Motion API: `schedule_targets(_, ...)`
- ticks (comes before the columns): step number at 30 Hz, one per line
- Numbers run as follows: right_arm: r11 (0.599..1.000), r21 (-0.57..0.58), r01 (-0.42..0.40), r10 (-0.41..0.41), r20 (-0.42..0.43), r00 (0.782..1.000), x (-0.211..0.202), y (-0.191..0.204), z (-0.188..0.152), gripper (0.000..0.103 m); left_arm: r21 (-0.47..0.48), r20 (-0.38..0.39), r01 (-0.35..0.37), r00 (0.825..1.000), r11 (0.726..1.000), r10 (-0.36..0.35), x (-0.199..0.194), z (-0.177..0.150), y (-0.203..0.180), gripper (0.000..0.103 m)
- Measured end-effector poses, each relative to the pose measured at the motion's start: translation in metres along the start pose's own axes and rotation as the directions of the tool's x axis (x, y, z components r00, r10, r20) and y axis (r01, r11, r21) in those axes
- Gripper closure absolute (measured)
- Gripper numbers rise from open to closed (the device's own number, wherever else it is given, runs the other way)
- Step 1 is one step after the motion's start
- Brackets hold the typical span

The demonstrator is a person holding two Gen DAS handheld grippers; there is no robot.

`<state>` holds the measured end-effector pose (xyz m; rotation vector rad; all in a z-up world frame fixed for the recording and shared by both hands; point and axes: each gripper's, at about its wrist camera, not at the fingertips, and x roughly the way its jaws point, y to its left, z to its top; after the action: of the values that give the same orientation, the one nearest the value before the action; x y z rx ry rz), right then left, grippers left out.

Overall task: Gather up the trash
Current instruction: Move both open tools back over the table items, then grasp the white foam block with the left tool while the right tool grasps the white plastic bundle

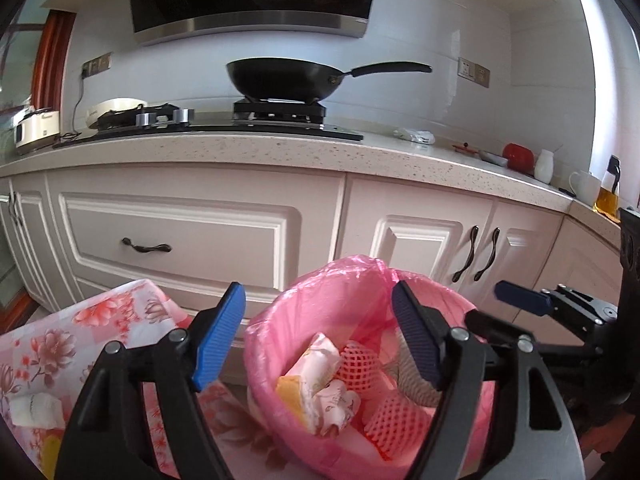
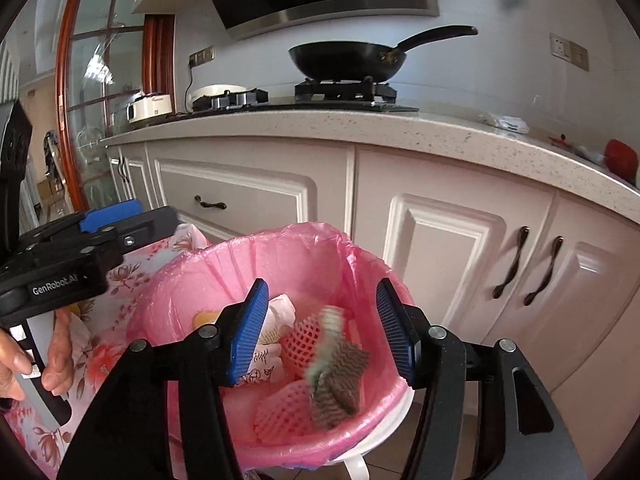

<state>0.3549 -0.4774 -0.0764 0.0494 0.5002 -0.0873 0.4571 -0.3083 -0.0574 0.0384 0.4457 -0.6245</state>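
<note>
Both grippers, mine, hang over the bin. Right gripper (image 2: 320, 332): jaws parted, nothing pressed between the pads; a grey zigzag-patterned cloth (image 2: 340, 376), blurred, lies just ahead of and below the fingertips, inside the pink bag (image 2: 248, 256), apparently dropping free. Left gripper (image 1: 320, 340): jaws parted wider, empty, likewise pointing down into the bag's mouth.

Contents below both tools: pink foam fruit nets (image 1: 360, 364), crumpled printed wrappers (image 1: 316, 364), a yellow scrap (image 1: 290, 394).

Remaining trash, as far as I can see: a white packet (image 1: 34, 410) and something yellow at the frame's lower edge, on the floral cloth (image 1: 52, 340), off to the left of my left gripper, level with its base and behind its fingertips. My left hand is the nearer one; my right would have to cross the bin. The packet's long axis runs roughly crosswise to where my left fingers now point, so my judgement is that I swing left and back, then turn the wrist to span its short side.
</note>
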Motion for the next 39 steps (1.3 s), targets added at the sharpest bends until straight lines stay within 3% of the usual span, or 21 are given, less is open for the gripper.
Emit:
schedule_targets(10, 0.999, 0.011, -0.04, 0.039, 0.035, 0.999, -0.05, 0.037, -0.004, 0.048, -0.023, 0.042, -0.129, 0.991, 0.991, 0.13, -0.077, -0.014, 0.027, 0.008)
schedule_targets(17, 0.996, 0.024, -0.083, 0.083, 0.029, 0.996, -0.074, 0.085, -0.014, 0.043, -0.034, 0.038, -0.214, 0.976, 0.976, 0.215, -0.144, -0.038, 0.05, 0.005)
schedule_targets(20, 0.994, 0.031, -0.103, 0.103, 0.022, 0.994, -0.082, 0.105, -0.02, 0.036, -0.039, 0.027, -0.248, 0.968, 0.968, 0.249, -0.171, -0.05, 0.064, 0.005)
schedule_targets(31, 0.982, -0.011, -0.19, 0.19, -0.031, 0.981, -0.088, 0.193, -0.041, 0.033, -0.104, -0.055, -0.393, 0.92, 0.914, 0.389, -0.258, -0.111, 0.143, 0.005)
schedule_targets(39, 0.967, -0.045, -0.25, 0.244, -0.101, 0.964, -0.068, 0.242, -0.054, 0.028, -0.16, -0.12, -0.484, 0.875, 0.86, 0.47, -0.279, -0.136, 0.193, 0.005)
